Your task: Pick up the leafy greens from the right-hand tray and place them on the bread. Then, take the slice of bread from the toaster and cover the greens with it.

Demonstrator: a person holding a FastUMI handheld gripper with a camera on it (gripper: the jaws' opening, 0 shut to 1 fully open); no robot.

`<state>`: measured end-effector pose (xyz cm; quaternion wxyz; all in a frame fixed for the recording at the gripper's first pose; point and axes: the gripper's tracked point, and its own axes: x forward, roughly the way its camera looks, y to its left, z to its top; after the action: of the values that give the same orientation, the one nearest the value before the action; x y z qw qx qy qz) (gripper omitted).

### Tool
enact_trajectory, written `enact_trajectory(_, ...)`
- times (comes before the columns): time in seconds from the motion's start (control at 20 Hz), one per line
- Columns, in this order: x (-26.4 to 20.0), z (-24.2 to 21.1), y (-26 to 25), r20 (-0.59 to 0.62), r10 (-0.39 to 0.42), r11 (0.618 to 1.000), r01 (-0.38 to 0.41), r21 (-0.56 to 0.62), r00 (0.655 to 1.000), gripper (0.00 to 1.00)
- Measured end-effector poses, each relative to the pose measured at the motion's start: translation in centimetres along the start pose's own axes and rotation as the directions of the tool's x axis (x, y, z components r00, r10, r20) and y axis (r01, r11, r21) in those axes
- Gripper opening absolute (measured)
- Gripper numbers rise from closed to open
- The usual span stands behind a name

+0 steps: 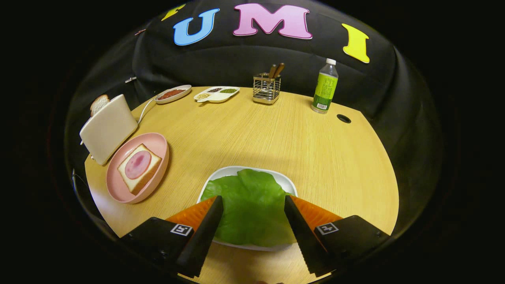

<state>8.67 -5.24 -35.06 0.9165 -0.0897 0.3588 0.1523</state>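
Note:
A flat green lettuce leaf [250,205] lies on a white tray [230,172] right under my gripper [252,201]. The gripper is open, its two fingers standing over the leaf's left and right sides with the leaf between them; I cannot tell if the tips touch it. To the left sits a pink plate [118,189] holding a slice of bread [134,178] topped with a round of ham [138,164]. Behind the plate stands a cream toaster [108,128] with a slice of bread [98,104] sticking out of its top.
On the far side of the wooden table [315,157] are a small dish of red grains [172,94], a divided dish of beans [217,94], a wire utensil holder [266,88] and a green-labelled bottle [325,86]. A cable hole [343,118] lies near the bottle.

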Motion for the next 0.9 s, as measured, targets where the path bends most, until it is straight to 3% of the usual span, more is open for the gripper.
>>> enact_trajectory(0.45, 0.9, -1.5, -0.2, -0.051, 0.012, 1.000, -0.012, 0.012, 0.999, 0.97)
enact_trajectory(0.6, 0.8, -1.7, 0.2, -0.058, 0.018, 1.000, -0.017, 0.018, 0.998, 0.88)
enact_trajectory(0.7, 0.8, -1.6, 0.5, -0.056, 0.018, 1.000, -0.017, 0.017, 0.998, 0.74)
enact_trajectory(0.9, 0.7, -1.5, 1.3, -0.053, 0.024, 1.000, -0.023, 0.020, 0.998, 0.34)
